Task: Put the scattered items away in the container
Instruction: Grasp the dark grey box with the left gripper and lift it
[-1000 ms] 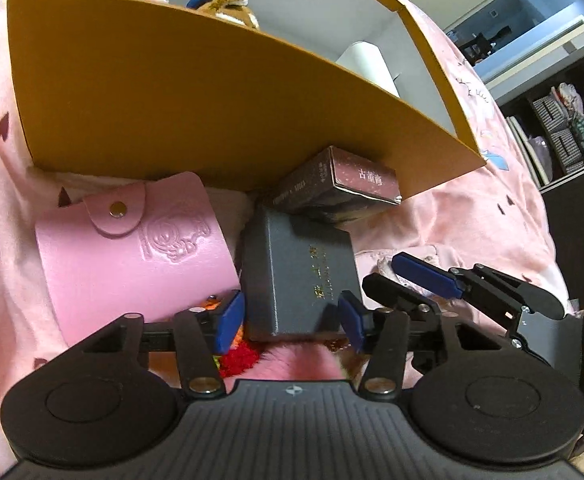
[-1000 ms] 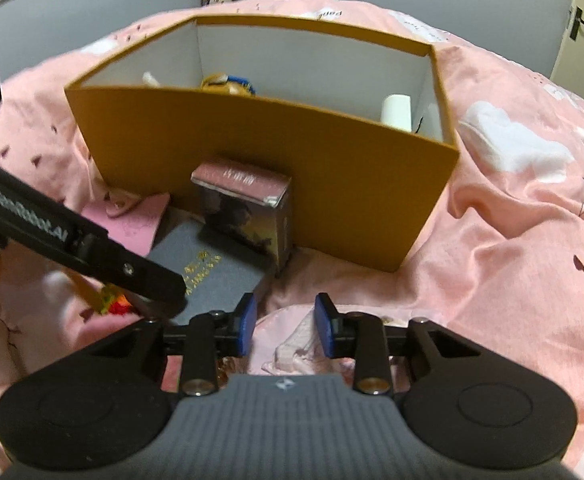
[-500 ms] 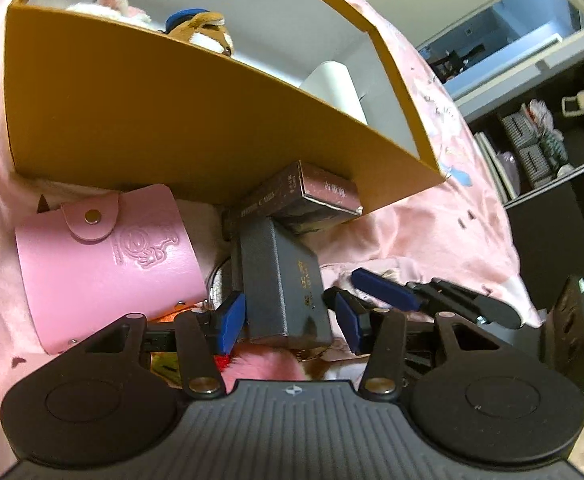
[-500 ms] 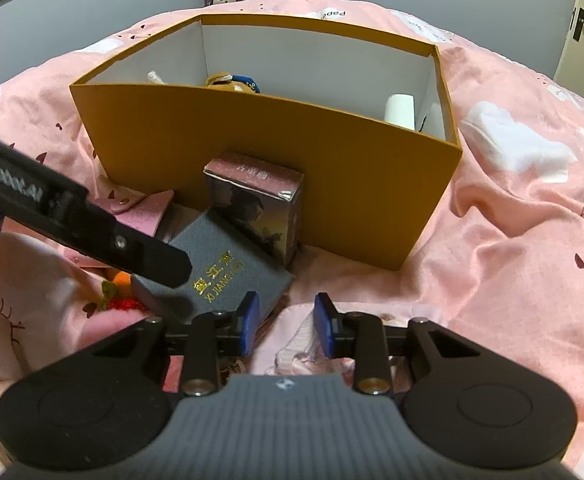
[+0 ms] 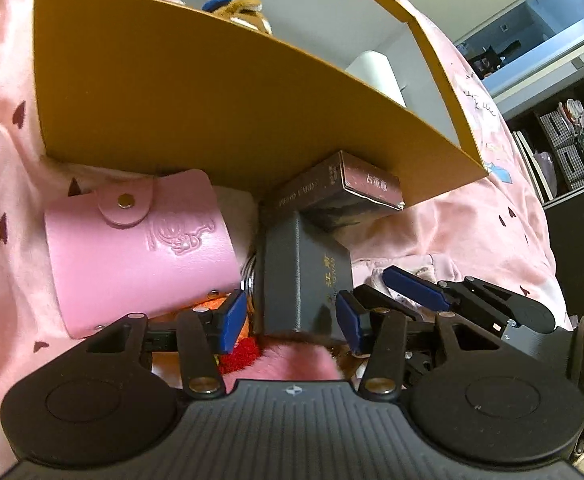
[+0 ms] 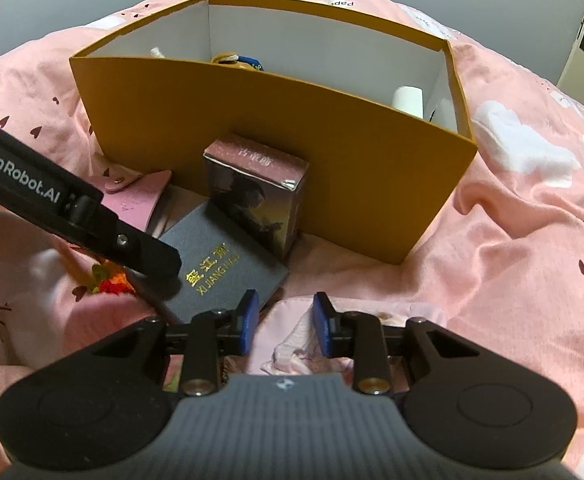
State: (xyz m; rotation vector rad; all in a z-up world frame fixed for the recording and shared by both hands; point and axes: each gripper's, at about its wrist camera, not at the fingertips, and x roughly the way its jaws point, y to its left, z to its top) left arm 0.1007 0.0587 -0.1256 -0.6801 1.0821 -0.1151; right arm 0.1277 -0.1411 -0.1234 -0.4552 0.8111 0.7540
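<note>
We work over a pink bedspread (image 6: 512, 240) in a grey-walled room. Our left gripper (image 5: 292, 316) straddles the grey box (image 5: 304, 272), blue pads spread, not clearly pressing it; its long axis runs away from us toward the orange container (image 6: 275, 136). Only the left view shows the whole pink card holder (image 5: 131, 240) left of that box. Our right gripper (image 6: 283, 320) stands partly apart over crumpled pink cloth (image 6: 296, 344). Only the right view shows a far door.

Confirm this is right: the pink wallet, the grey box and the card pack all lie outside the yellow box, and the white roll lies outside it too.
Not quite. The white roll stands inside the yellow box, as the right wrist view shows. The pink wallet, grey box and card pack do lie outside it.
</note>
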